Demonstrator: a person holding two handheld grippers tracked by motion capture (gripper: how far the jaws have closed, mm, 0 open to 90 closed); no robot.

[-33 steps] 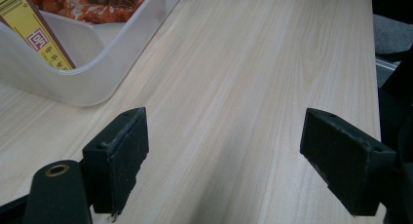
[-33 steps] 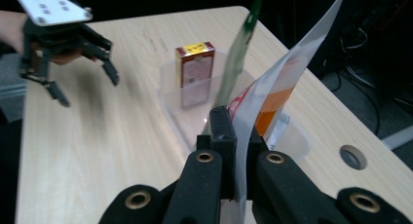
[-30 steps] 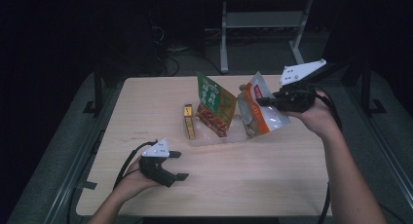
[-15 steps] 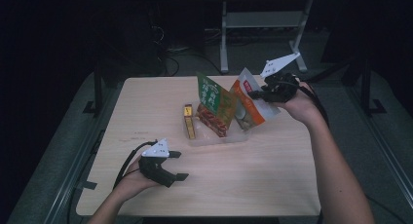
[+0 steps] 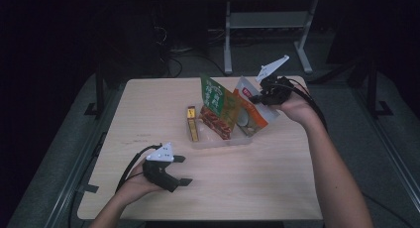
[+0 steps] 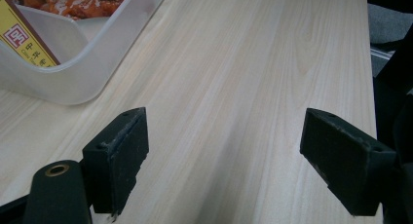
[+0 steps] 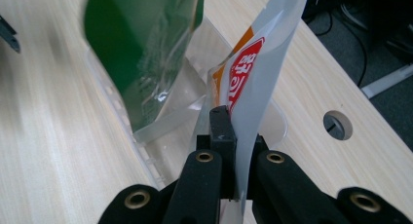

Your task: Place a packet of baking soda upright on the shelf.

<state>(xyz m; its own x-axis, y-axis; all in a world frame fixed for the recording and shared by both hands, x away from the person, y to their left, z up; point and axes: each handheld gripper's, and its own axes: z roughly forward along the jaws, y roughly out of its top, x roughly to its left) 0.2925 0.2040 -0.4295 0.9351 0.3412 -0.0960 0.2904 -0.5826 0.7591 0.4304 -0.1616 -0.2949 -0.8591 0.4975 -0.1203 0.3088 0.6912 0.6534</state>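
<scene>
change: your right gripper (image 5: pixel 261 96) has carried the orange-and-white foil snack pouch (image 5: pixel 249 111) leftward and down over the last second; it was out past the clear plastic tray (image 5: pixel 218 142), now its lower end sits inside the tray's right end.
right grip: jaws clamped on the pouch's top edge; the right gripper view has the white film pinched between the pads (image 7: pixel 221 129), red label just above.
pouch: tilted, leaning toward the green foil snack bag (image 5: pixel 218 105), touching or nearly so. Can't tell whether its bottom rests on the tray floor.
left grip: your left gripper (image 5: pixel 184 170) rests on the pale wooden table (image 5: pixel 148 114) near the front-left, jaws spread wide, nothing between them; it hasn't shifted.
meaning: looks like the packing step is nearly done; seat the pouch, then let go.
tray contents: green bag upright mid-tray, slim yellow box (image 5: pixel 192 127) upright at the left end.
edges: tray's right wall (image 7: pixel 277 119) lies just beyond the pouch; the green bag crowds the other side, so the slot is tight.
table edge: far-right rim and a round cable hole (image 7: pixel 337 125) are near your right hand.
open room: broad bare tabletop between the tray and your left gripper; clear retreat up and right.
</scene>
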